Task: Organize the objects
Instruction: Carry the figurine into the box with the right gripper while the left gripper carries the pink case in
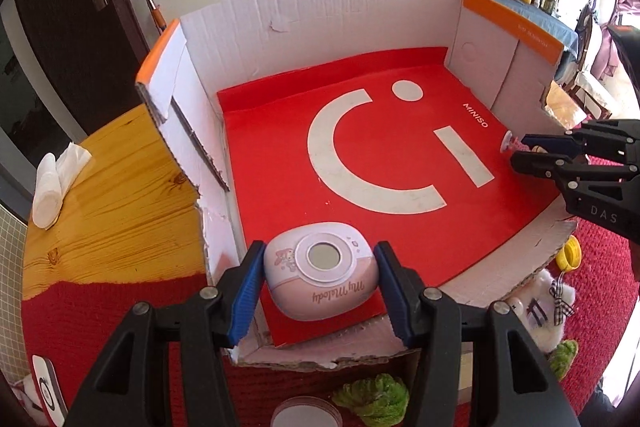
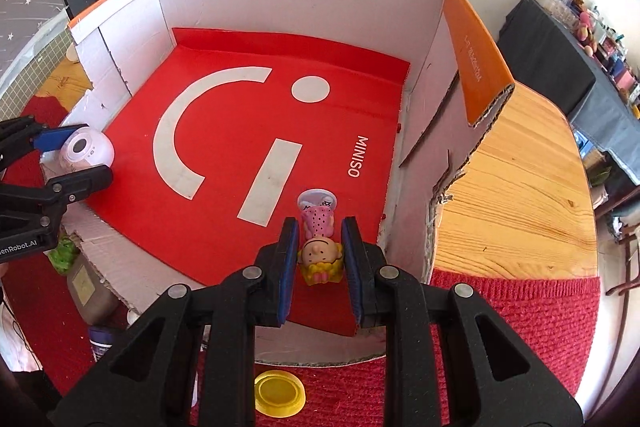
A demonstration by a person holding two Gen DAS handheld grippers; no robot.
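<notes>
Both tongs are loaded and tipped steeply down over the box (image 1: 320, 11), so this looks like the drop-off step. Left gripper (image 1: 320, 291) pinches the pink case (image 1: 320, 279) at the red liner's 6 o'clock edge. Right gripper (image 2: 320, 251) clamps the figurine (image 2: 320, 247) upside down, around 5 o'clock. Next: lower, then spread each to release.

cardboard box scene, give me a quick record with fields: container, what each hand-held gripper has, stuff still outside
container: open white cardboard box with orange-edged flaps and a red MINISO liner
left hand-held gripper: shut on a rounded pink-and-white My Melody gadget, at the box's near edge
right hand-held gripper: shut on a small figurine with pink dotted dress and yellow hair, over the liner
outside the box: yellow plastic lid on the red knitted cloth; green leafy toy
</notes>
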